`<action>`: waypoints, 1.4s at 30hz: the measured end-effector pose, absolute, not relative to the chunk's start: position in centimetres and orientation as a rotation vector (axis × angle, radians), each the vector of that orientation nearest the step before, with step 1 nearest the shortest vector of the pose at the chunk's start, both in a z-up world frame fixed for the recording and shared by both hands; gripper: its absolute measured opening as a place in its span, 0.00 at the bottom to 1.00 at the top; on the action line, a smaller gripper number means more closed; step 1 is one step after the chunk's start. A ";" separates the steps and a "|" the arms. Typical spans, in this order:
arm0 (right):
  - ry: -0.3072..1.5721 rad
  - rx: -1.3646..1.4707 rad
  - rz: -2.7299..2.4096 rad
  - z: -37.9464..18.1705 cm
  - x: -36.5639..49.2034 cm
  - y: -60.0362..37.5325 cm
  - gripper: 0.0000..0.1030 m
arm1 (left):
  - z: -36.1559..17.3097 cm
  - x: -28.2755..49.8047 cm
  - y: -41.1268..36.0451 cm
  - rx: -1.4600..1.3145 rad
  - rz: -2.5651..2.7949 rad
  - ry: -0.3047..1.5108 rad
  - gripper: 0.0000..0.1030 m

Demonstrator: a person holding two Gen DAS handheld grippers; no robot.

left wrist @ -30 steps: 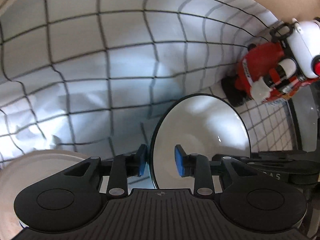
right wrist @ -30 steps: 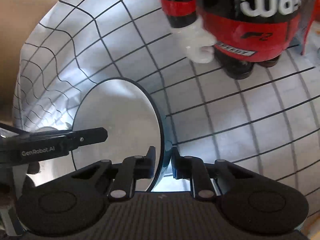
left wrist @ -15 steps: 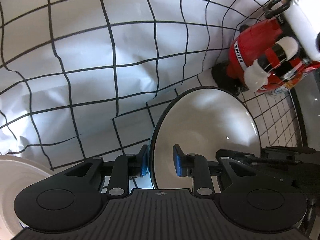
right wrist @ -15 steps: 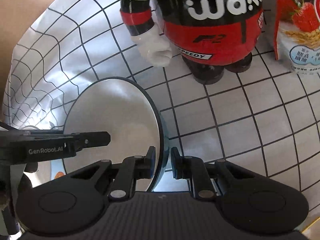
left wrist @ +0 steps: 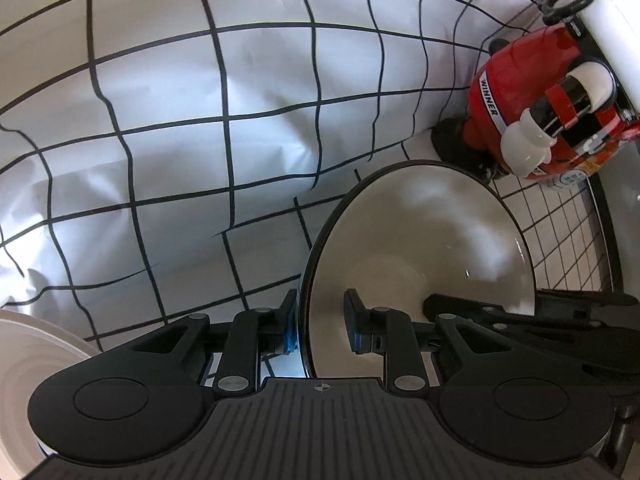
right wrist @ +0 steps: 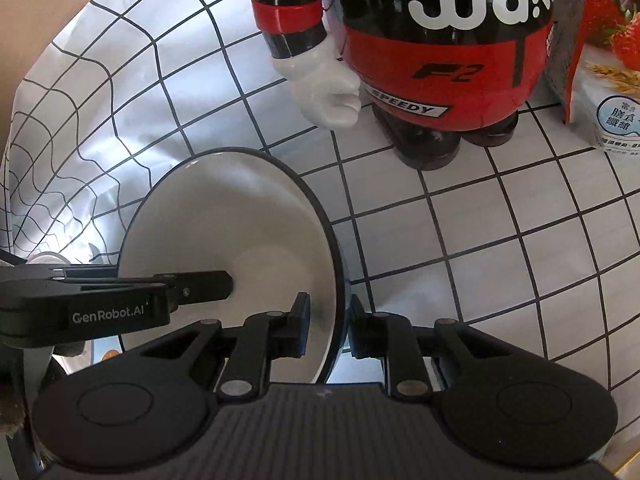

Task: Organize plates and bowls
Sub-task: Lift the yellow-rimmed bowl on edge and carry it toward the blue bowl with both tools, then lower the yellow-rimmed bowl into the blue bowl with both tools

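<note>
Left wrist view: the left gripper (left wrist: pixel 320 318) straddles the near rim of a bowl (left wrist: pixel 420 240), a glossy white ceramic vessel with a thin dark rim; one blue-padded finger lies against the outer wall, the other stands inside, clear of the inner wall, so the jaws are apart, not clamped. The bowl is held above a white cloth with a black grid (left wrist: pixel 180 140), creased and rumpled toward its far edge. A second white dish (left wrist: pixel 24 380), faintly ringed, sits at the lower left of the view; a red and black figurine (left wrist: pixel 532 116) stands near the cloth's far right edge. Right wrist view: the right gripper (right wrist: pixel 328 324) pinches the same bowl (right wrist: pixel 224 216) at the opposite rim, jaws drawn together on the thin wall. The left gripper's finger (right wrist: pixel 188 288) reaches into the bowl from the left. A cereal packet (right wrist: pixel 600 60) stands beside the figurine (right wrist: pixel 432 40). The right gripper appears to carry the load; the ringed dish lies on the left gripper's side, probably the nearer stacking target.
</note>
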State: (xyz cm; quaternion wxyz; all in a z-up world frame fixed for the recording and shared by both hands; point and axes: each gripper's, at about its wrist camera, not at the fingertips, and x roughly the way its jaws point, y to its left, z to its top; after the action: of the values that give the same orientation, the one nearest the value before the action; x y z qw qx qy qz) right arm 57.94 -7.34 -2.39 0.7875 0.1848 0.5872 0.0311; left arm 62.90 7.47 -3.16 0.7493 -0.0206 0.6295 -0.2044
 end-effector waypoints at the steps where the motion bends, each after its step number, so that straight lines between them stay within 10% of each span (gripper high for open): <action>1: 1.265 0.395 0.069 -2.3 57.9 -7.5 0.20 | -3.2 62.9 7.5 -0.053 -0.439 1.378 0.25; 18: 1.259 0.312 0.074 -1.2 57.6 -6.4 0.20 | -2.0 61.2 9.0 -0.104 -0.381 1.339 0.20; 42: 0.997 0.152 0.427 16.2 41.9 -15.6 0.20 | 18.6 43.1 0.3 -0.081 -0.221 1.108 0.20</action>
State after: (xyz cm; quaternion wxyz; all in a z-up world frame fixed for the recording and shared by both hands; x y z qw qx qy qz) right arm 41.90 -15.55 16.21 0.8537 0.0723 0.4740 0.2031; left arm 43.12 0.31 18.63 0.8437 -0.0384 0.5251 -0.1049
